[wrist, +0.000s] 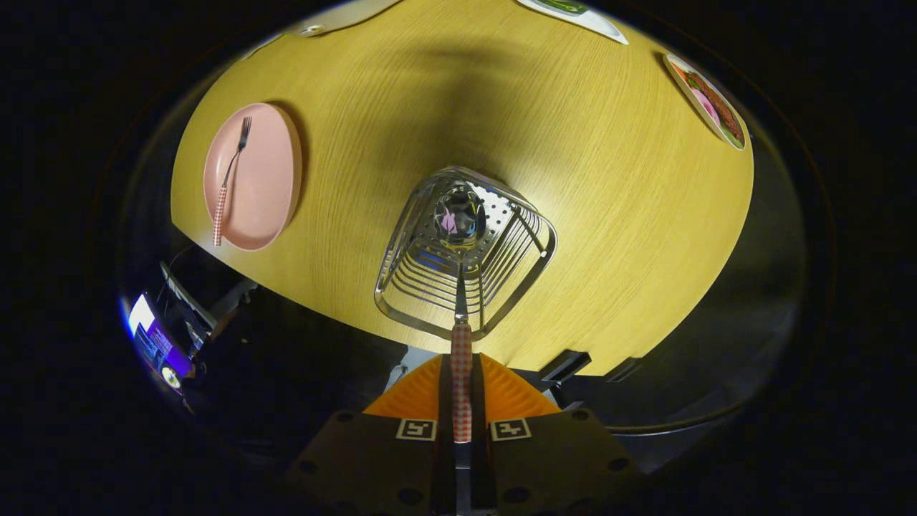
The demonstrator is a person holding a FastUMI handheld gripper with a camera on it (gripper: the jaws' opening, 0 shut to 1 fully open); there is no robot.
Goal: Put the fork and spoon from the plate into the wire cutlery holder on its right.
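Between the gripper (461,387) fingers, spoon (460,287) over holder (466,254).

Dining setup: wooden table (573,179) with plate (265,179) and cutlery holder (466,251).

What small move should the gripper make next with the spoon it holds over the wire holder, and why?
Probably lower the spoon a little further, then open. The gripper is shut on its checked handle, and the bowl already hangs inside the wire holder, so it is lined up. The fork lies on the pink plate, waiting its turn.
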